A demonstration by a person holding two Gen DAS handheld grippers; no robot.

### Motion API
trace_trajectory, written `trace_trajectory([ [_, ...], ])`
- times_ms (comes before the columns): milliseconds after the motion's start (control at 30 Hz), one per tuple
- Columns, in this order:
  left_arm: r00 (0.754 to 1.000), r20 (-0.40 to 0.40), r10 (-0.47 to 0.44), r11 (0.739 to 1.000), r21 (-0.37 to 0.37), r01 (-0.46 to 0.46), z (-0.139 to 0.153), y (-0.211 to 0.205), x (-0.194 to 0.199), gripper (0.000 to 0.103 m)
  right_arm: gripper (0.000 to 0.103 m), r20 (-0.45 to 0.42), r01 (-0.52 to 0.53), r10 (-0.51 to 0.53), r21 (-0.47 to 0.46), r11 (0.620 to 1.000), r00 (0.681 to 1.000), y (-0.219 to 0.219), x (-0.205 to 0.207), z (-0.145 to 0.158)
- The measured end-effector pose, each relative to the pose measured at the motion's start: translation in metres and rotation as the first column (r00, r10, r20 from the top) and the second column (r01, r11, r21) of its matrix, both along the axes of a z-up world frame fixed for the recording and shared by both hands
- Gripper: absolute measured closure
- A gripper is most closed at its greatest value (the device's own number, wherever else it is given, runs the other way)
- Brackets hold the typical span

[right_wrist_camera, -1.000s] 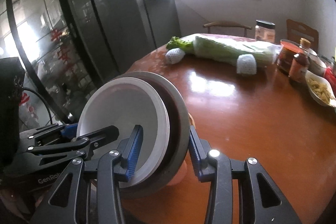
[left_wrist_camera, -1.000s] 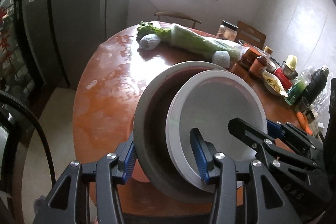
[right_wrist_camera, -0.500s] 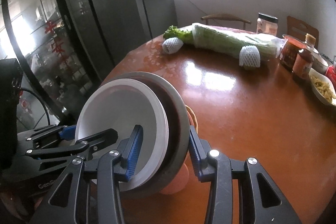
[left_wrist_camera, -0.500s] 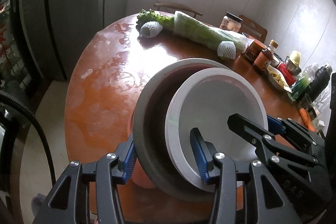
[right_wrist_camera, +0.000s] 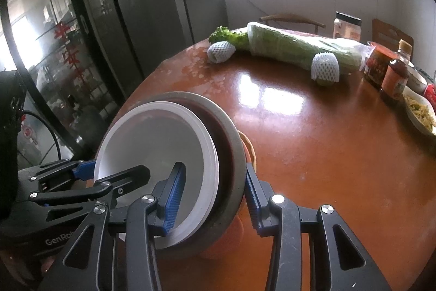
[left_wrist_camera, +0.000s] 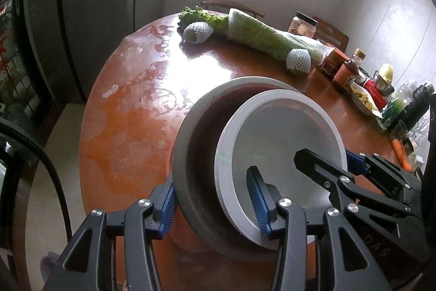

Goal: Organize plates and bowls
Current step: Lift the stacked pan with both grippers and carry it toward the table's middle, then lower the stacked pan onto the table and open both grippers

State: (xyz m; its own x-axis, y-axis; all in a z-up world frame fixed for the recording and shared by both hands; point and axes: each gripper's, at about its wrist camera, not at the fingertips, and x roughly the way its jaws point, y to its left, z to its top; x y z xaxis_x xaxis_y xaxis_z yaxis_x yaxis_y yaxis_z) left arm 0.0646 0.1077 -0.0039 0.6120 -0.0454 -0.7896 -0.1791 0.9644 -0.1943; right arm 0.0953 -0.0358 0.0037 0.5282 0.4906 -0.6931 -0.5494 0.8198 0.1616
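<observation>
A stack of dishes is held above the round wooden table [left_wrist_camera: 130, 111]: a white bowl [left_wrist_camera: 283, 138] nested in a larger grey-brown bowl [left_wrist_camera: 196, 143], with an orange dish [left_wrist_camera: 188, 236] underneath. My left gripper [left_wrist_camera: 215, 203] is shut on the stack's near rim, one pad outside the grey bowl and one inside the white bowl. My right gripper [right_wrist_camera: 212, 198] is shut on the opposite rim of the same stack [right_wrist_camera: 163, 143]. Each gripper shows in the other's view.
A bagged cabbage [left_wrist_camera: 269, 37] and two foam-netted fruits [left_wrist_camera: 197, 32] lie at the table's far side. Jars, sauce bottles [left_wrist_camera: 346, 70] and a food dish [right_wrist_camera: 419, 113] crowd the right edge. A dark fridge [right_wrist_camera: 122, 18] and chairs stand beyond.
Both grippers have lifted the stack higher and tipped their view down; more of the table shows. The grip on the stack is unchanged.
</observation>
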Motion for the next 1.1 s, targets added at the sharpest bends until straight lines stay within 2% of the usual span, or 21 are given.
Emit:
trace_trajectory([
  [567, 1.000, 0.004, -0.002, 1.000, 0.015, 0.002, -0.003, 0.001, 0.001, 0.055, 0.059, -0.004, 0.009, -0.009, -0.007, 1.000, 1.000, 0.001, 0.005, -0.005],
  [933, 1.000, 0.011, 0.013, 0.999, 0.033, -0.013, -0.001, 0.005, -0.002, 0.054, 0.054, 0.008, 0.015, -0.015, -0.022, 1.000, 1.000, 0.002, 0.002, -0.002],
  [1100, 0.999, 0.045, 0.031, 0.999, 0.043, -0.033, 0.007, 0.008, -0.006, 0.053, 0.049, 0.025, 0.026, -0.026, -0.018, 0.999, 0.999, 0.000, -0.002, 0.002],
])
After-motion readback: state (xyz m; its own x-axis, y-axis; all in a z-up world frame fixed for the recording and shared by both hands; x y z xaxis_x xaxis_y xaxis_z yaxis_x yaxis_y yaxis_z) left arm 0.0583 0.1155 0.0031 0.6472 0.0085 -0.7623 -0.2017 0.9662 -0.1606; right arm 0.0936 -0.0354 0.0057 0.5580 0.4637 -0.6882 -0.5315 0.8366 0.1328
